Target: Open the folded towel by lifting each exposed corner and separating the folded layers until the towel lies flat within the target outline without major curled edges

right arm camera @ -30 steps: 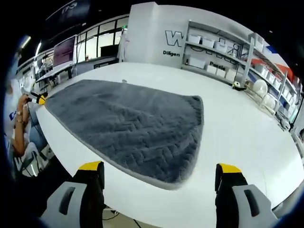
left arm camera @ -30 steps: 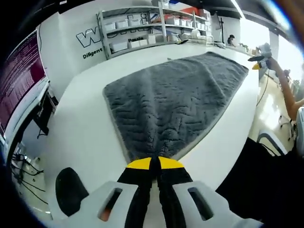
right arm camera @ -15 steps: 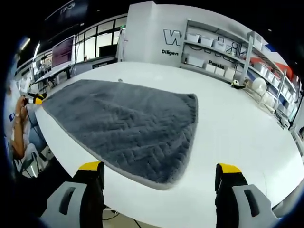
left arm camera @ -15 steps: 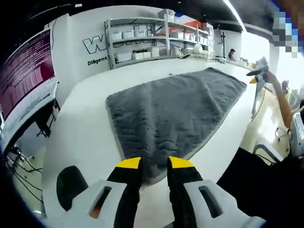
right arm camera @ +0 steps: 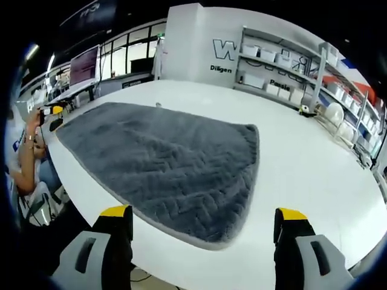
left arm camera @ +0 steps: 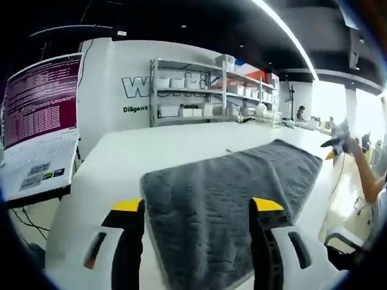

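Grey towel spread flat on the white worktop, its textured face up and pale edging visible along the near side. Left claw spread wide above the towel's near end; right claw likewise wide, holding nothing, over the worktop edge. Behind, wall shelving carries white bins, contents indistinguishable.

Grey towel lies spread flat on white table.
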{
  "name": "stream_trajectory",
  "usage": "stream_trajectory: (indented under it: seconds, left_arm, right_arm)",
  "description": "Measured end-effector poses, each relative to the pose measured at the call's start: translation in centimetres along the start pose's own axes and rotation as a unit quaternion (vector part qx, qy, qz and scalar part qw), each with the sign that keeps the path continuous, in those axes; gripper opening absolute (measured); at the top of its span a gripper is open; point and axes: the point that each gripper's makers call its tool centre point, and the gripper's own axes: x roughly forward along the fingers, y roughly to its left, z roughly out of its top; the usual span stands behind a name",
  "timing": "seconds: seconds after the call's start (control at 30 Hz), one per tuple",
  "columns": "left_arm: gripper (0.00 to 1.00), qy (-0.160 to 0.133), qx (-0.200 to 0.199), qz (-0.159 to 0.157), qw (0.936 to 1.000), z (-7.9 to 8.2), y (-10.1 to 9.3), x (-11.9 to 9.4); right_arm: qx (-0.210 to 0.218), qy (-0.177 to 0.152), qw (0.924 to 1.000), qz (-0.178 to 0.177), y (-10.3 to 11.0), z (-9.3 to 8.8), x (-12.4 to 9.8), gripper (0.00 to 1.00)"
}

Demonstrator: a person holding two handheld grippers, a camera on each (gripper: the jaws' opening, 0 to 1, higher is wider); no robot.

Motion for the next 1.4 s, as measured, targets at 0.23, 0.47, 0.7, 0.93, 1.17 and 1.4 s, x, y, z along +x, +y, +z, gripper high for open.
stream_trajectory:
  seconds: [0.23,0.47,0.7,0.93,1.17,1.4]
  left_arm:
    - [0.90,0.003,0.002,-0.016,0.9999,1.0,-0.4,3.4]
    - [0.73,0.009,-0.005,0.001,0.9999,2.6,1.8,6.5]
    - [0.62,0.044,0.024,0.015,0.9987,2.7,3.9,9.7]
    - [0.47,0.058,0.060,0.033,0.9960,3.2,5.4,12.4]
    - [0.28,0.085,0.086,0.060,0.9909,2.3,8.2,15.5]
    - [0.23,0.129,0.070,0.067,0.9869,-0.5,10.1,17.5]
  right_arm:
    - [-0.005,0.001,1.0000,0.006,0.4,0.5,0.4,0.99]
    - [-0.001,-0.007,0.9999,0.012,0.7,1.0,1.0,0.99]
    - [-0.004,-0.005,0.9999,0.013,0.7,1.1,1.3,0.99]
    - [-0.010,-0.005,0.9997,0.020,1.2,1.4,1.8,0.99]
    - [-0.017,-0.007,0.9995,0.027,1.8,1.7,2.0,0.99]
    - [-0.018,-0.005,0.9994,0.030,1.9,1.5,2.2,0.99]
